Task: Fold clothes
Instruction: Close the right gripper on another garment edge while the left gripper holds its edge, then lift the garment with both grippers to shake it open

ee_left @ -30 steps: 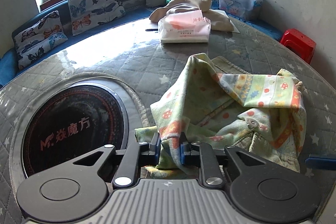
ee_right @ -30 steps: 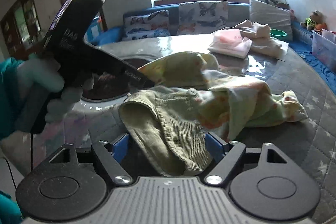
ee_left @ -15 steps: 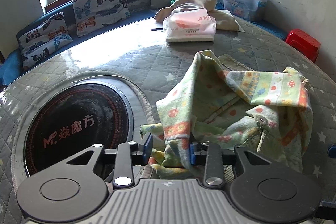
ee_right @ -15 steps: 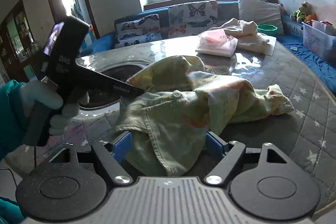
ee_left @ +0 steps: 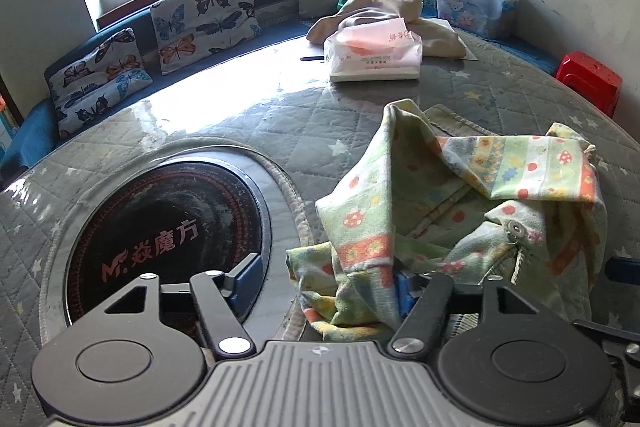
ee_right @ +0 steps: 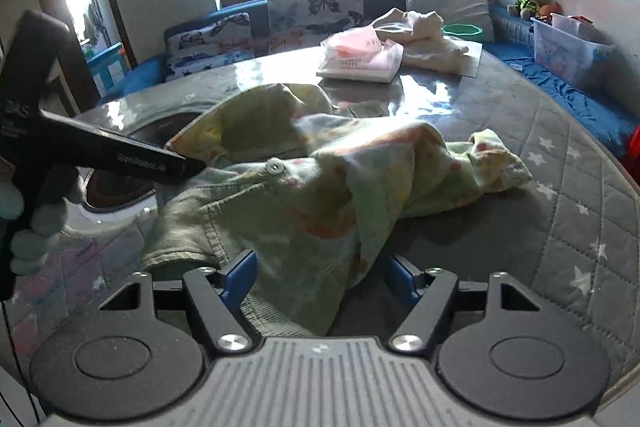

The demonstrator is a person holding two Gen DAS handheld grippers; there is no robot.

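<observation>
A crumpled pale green child's garment (ee_left: 460, 195) with a mushroom and flower print lies on the grey quilted table (ee_left: 280, 131). My left gripper (ee_left: 322, 287) has its jaws opening; the garment's hem is loose between them and drapes over the right finger (ee_left: 404, 293). In the right wrist view the garment (ee_right: 320, 187) spreads ahead, its near fold lying between the closing jaws of my right gripper (ee_right: 320, 277), pads not pressing on it. At the left of that view a gloved hand (ee_right: 24, 227) holds the left gripper's black body (ee_right: 120, 155).
A black round hob (ee_left: 160, 227) is set into the table at the left. At the far side lie a white plastic-wrapped pack (ee_left: 374, 55) and a beige cloth pile (ee_left: 384, 15). Beyond are butterfly cushions (ee_left: 204, 19), a clear storage box (ee_left: 476, 3) and a red stool (ee_left: 588, 75).
The left jaws, shut on the garment's hem a second ago, have spread and let it go. The right gripper has shifted sideways along the garment, and its jaws have narrowed a little.
</observation>
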